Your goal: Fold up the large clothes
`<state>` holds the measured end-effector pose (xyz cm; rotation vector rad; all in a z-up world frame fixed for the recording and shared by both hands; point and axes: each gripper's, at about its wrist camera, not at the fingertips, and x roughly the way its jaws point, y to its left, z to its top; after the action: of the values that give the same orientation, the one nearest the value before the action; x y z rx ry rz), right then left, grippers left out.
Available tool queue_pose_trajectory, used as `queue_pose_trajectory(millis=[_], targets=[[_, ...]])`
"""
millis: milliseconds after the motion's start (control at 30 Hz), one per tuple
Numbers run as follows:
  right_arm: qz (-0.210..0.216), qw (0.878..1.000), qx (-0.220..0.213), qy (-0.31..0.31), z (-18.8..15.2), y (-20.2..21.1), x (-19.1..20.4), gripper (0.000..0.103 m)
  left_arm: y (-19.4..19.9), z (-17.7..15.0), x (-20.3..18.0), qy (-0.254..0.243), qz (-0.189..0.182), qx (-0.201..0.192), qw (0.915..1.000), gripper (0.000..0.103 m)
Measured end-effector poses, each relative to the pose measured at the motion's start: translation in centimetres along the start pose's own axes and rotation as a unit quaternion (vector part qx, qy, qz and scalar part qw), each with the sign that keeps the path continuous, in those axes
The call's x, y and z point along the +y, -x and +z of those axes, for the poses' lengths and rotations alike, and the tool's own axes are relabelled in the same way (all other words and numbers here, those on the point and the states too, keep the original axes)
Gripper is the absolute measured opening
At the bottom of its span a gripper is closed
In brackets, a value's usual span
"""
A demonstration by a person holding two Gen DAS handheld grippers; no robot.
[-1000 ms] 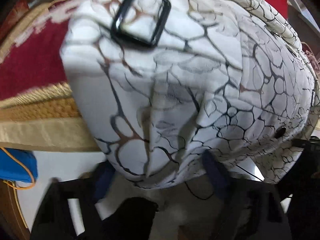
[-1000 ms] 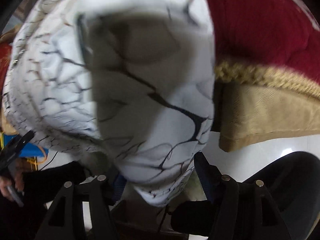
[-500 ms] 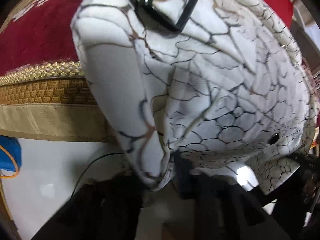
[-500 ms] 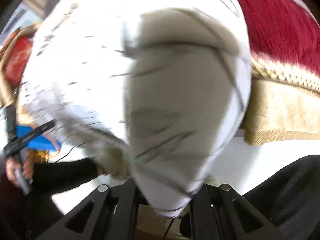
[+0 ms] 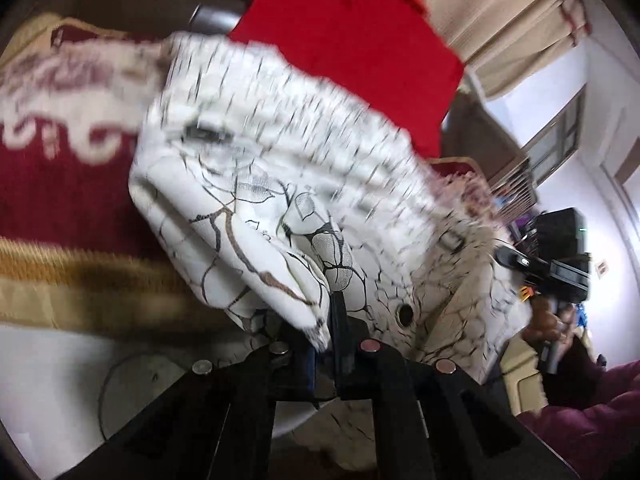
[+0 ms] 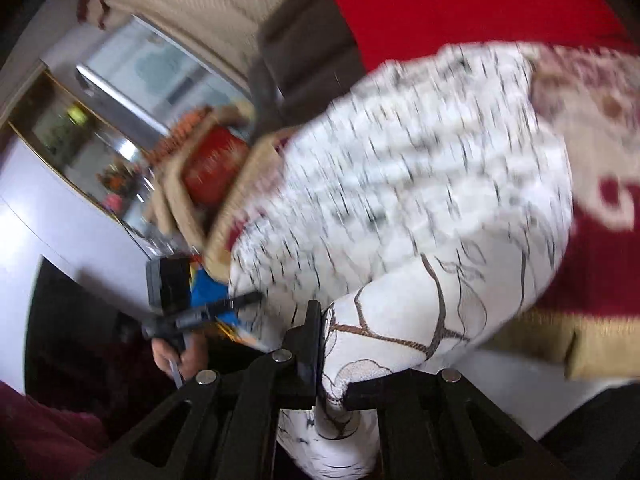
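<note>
A large white garment [image 5: 288, 200] with a black and brown crackle print is lifted off a dark red and gold patterned cover [image 5: 48, 200]. My left gripper [image 5: 326, 332] is shut on a folded edge of the garment, which rises from between its black fingers. In the right wrist view the same garment [image 6: 400, 200] fills the middle, and my right gripper [image 6: 330, 360] is shut on another part of its hem. The far end of the cloth is blurred. A round black snap [image 5: 406, 313] shows on the fabric near the left gripper.
A bright red cushion [image 5: 352, 40] leans behind the cover. The cover's gold border [image 5: 80, 280] hangs over a white floor [image 5: 60, 380]. Beige curtains [image 5: 500, 12] and a window stand at the back. A person's hand [image 6: 176, 352] holds the other gripper's handle. A blue object [image 6: 208, 292] lies at the left.
Both grippers have shut on the garment's edge and risen with it, tilting toward level. The room's curtains and walls have come into view, and the cloth now hangs stretched between the two grips.
</note>
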<state>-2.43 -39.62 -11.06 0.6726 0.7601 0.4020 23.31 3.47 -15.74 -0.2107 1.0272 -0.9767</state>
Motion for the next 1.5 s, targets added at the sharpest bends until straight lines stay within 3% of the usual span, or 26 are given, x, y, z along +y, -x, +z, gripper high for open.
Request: queue_pose_trajectory(millis=[67,167,233,333,433,533,633,700,767,900,967,1067,1100,1133,1167,1233,1400,1500], targets=[[0.014,0.999,-0.027,-0.010,2.4,0.0,1.4,0.007,1.2,1.4,-0.6,0.001,-0.013,-0.019,0.9997,0.006],[0.016,0.995,-0.087,-0.034,6.4,0.9,0.5,0.007,3.7,4.5,-0.7,0.005,-0.027,-0.062,0.9977,0.006],[0.009,0.991,-0.125,-0.049,8.6,0.9,0.2,0.007,4.4,7.5,-0.2,0.006,-0.017,-0.093,0.9955,0.006],[-0.010,0.981,-0.166,-0.104,11.9,1.7,-3.4,0.007,2.9,11.3,1.6,0.036,0.013,-0.101,0.9941,0.006],[-0.052,0.974,-0.167,-0.147,14.2,0.6,-7.3,0.007,-0.6,12.4,3.9,0.069,0.039,-0.075,0.9941,0.007],[-0.084,0.967,-0.137,-0.197,14.6,-1.5,-10.9,0.007,-4.7,12.3,4.7,0.079,0.079,-0.038,0.9930,0.010],[-0.083,0.967,-0.108,-0.216,13.9,-2.2,-12.1,0.011,-5.7,11.3,5.3,0.098,0.084,-0.045,0.9906,0.011],[-0.080,0.969,-0.099,-0.211,13.6,-2.2,-11.8,0.012,-5.2,10.6,5.3,0.108,0.068,-0.053,0.9904,0.024],[-0.087,0.972,-0.092,-0.196,13.9,-2.4,-11.2,0.023,-4.5,9.9,5.2,0.122,0.039,-0.051,0.9905,0.041],[-0.085,0.980,-0.082,-0.162,13.6,-1.5,-9.0,0.068,-3.6,8.7,3.9,0.108,0.031,-0.042,0.9928,0.071],[-0.086,0.982,-0.084,-0.146,13.1,-1.4,-7.8,0.068,-4.2,8.1,3.1,0.099,0.040,-0.032,0.9938,0.075],[-0.077,0.986,-0.068,-0.130,12.3,-1.8,-6.6,0.068,-5.0,7.1,3.1,0.095,0.049,-0.014,0.9942,0.072],[-0.073,0.988,-0.061,-0.123,12.1,-1.9,-6.3,0.057,-5.1,6.9,3.0,0.090,0.053,-0.012,0.9945,0.053],[-0.071,0.990,-0.051,-0.111,11.9,-2.3,-5.7,0.028,-5.1,6.8,2.8,0.080,0.062,-0.008,0.9948,0.039],[-0.077,0.992,-0.039,-0.097,11.9,-2.6,-5.0,0.020,-5.1,6.7,2.7,0.075,0.060,0.000,0.9954,0.025],[-0.095,0.992,-0.033,-0.074,11.9,-2.8,-3.7,0.015,-4.7,6.9,2.2,0.063,0.047,0.005,0.9969,0.011],[-0.064,0.995,-0.054,-0.045,13.8,-1.6,-1.1,0.014,-2.0,9.0,0.7,0.044,0.000,0.000,0.9990,0.008],[-0.035,0.993,-0.092,-0.060,16.4,-0.4,-1.6,0.014,0.2,12.3,1.0,0.054,-0.026,-0.028,0.9978,0.008]])
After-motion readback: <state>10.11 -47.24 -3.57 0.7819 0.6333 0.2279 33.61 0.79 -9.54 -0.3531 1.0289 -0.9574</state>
